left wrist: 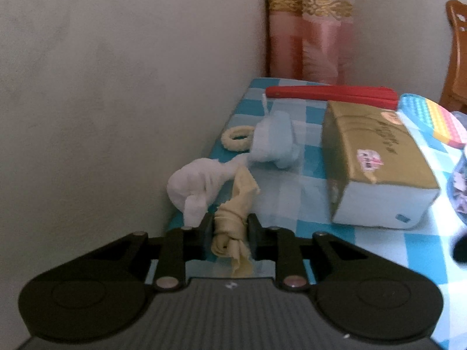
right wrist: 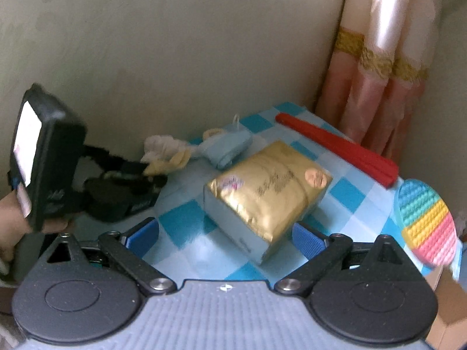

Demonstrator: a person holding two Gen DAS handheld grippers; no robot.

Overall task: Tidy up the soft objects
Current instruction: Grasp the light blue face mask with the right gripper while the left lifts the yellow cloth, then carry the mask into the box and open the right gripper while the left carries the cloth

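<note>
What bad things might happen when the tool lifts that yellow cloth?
1. The left tool is shut on the knotted yellow cloth, which seems tied to the white cloth and the light blue cloth. Lifting may drag the whole string along.
2. The dragged cloths might catch the cream ring lying beside them, or bump the gold tissue pack.
3. The grip is only on a knot, so the cloth may slip out.

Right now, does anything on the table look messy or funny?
Yes. The soft cloths are tangled: a yellow cloth, pinched by the left gripper, is knotted to a white cloth and a blue one, bunched by the wall.
</note>
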